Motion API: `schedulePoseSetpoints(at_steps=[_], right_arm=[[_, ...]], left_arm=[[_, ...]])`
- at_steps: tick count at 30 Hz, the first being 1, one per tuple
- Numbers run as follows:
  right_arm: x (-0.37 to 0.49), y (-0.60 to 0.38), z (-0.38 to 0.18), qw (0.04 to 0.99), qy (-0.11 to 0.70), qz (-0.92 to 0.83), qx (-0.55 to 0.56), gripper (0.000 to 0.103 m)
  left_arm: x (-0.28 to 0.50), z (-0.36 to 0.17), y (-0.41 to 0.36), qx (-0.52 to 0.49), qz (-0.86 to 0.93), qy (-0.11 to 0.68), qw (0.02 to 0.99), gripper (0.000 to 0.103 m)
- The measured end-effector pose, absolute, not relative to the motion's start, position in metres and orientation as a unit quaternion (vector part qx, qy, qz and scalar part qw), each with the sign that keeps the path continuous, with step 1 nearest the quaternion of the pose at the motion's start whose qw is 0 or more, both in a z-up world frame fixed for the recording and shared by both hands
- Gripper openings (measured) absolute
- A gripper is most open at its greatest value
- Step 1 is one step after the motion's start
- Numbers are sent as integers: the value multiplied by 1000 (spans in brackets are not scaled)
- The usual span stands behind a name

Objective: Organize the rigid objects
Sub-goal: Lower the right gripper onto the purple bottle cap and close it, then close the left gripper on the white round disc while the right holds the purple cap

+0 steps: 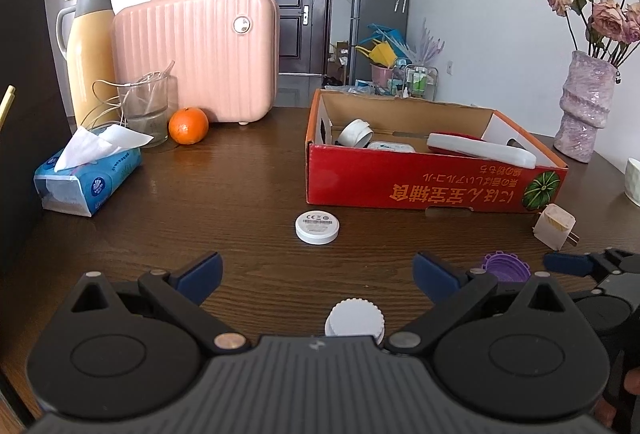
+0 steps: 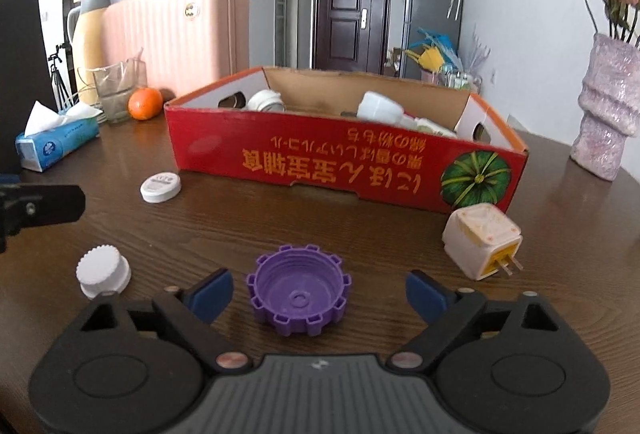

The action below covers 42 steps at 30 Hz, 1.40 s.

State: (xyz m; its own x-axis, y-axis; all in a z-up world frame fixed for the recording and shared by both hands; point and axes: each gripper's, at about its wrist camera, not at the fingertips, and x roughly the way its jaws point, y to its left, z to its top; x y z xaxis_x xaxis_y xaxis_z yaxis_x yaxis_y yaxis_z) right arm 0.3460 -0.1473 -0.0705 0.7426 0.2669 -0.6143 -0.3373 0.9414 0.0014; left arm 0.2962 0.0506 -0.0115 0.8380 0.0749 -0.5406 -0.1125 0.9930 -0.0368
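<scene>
Dark wooden table [image 1: 248, 193] is seen in a lived-in room, with one dark door and one grey refrigerator at the back. One red cardboard box [image 2: 304, 157] is set on the table, open at the top; several white items are seen inside, their count not clear. Loose on the wood outside the box, four small rigid things are counted: one purple ridged cap [image 2: 298, 296], lying open side up; one white ribbed cap [image 2: 103, 271]; one flat white round puck [image 1: 317, 228]; one white plug adapter [image 2: 482, 242], just beside the box's near corner.

Right gripper [image 2: 318, 292] is held low over the table, jaws apart, the purple cap between the blue pads [image 2: 212, 294] with a gap left on each side; no grip is made. Left gripper [image 1: 318, 272] is spread wide and empty, the white ribbed cap lying just before its body.

At the left edge are noted one tissue pack [image 1: 86, 179], one orange [image 1: 188, 125], one glass tumbler [image 1: 146, 109], one yellow thermos jug [image 1: 90, 49], one pink suitcase [image 1: 196, 53]. One vase of dried roses [image 1: 586, 105] is stood at the right.
</scene>
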Motion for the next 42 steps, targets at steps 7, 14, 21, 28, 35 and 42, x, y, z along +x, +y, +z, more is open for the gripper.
schedulePoseSetpoints(at_steps=[7, 14, 21, 28, 35, 42], right_arm=[[344, -152, -70, 931, 316, 176, -35, 53], [339, -159, -63, 940, 295, 169, -25, 53], [338, -171, -57, 949, 275, 152, -16, 53], [339, -188, -49, 957, 258, 132, 0, 53], [341, -204, -43, 963, 245, 115, 14, 53], [343, -213, -41, 966, 238, 101, 25, 53]], left_arm=[[296, -12, 51, -33, 50, 280, 958, 103], [297, -13, 52, -33, 52, 283, 957, 103], [301, -16, 53, -34, 59, 291, 954, 103], [305, -18, 56, -37, 66, 296, 952, 103], [311, -20, 60, -39, 75, 300, 950, 103], [330, -24, 65, -41, 83, 310, 946, 103]])
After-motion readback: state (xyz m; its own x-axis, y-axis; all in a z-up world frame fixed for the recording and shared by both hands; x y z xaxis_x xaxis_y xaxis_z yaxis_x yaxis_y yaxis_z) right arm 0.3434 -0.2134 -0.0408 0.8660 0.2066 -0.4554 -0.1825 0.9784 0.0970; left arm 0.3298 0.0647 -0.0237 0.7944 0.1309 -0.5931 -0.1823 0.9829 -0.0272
